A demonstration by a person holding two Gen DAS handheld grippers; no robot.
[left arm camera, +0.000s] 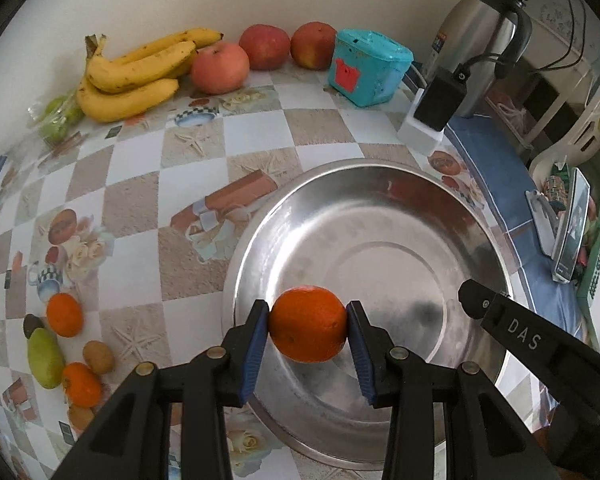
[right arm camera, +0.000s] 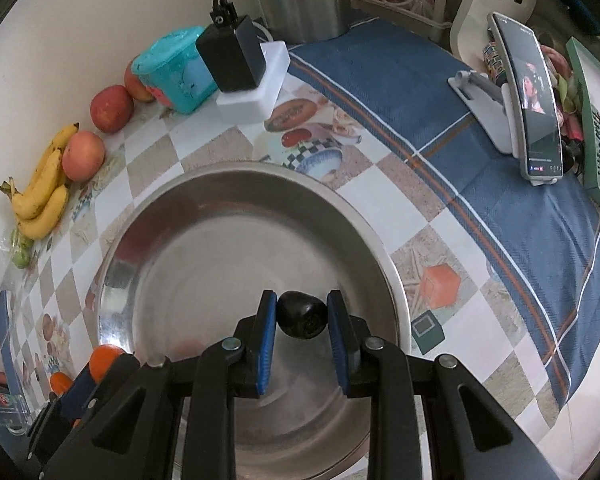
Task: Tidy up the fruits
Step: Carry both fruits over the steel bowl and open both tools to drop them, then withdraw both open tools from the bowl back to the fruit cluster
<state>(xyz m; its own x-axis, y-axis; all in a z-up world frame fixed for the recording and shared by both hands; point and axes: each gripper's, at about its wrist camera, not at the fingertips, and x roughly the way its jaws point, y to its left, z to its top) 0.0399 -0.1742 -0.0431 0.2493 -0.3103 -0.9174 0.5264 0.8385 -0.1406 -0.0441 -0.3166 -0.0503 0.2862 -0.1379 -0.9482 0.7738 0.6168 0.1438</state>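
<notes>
My left gripper [left arm camera: 307, 322] is shut on an orange [left arm camera: 307, 323] and holds it over the near side of a large steel bowl [left arm camera: 380, 184]. My right gripper [right arm camera: 302, 314] is shut on a small dark fruit [right arm camera: 300, 314], like an avocado, over the same bowl [right arm camera: 240, 176]. The bowl's inside shows no fruit. The right gripper's body shows at the bowl's right rim in the left wrist view [left arm camera: 540, 344]. Bananas [left arm camera: 136, 72] and three apples [left arm camera: 220, 66] lie along the back wall. Two oranges [left arm camera: 64, 314], a pear [left arm camera: 44, 356] and a kiwi [left arm camera: 98, 356] lie at the left.
A teal box [left arm camera: 366, 66], a white charger block [left arm camera: 428, 120] and a steel kettle [left arm camera: 480, 32] stand at the back right. A phone on a stand [right arm camera: 536, 100] sits on a blue cloth [right arm camera: 500, 220] to the right. A bag of green fruit [left arm camera: 56, 116] lies beside the bananas.
</notes>
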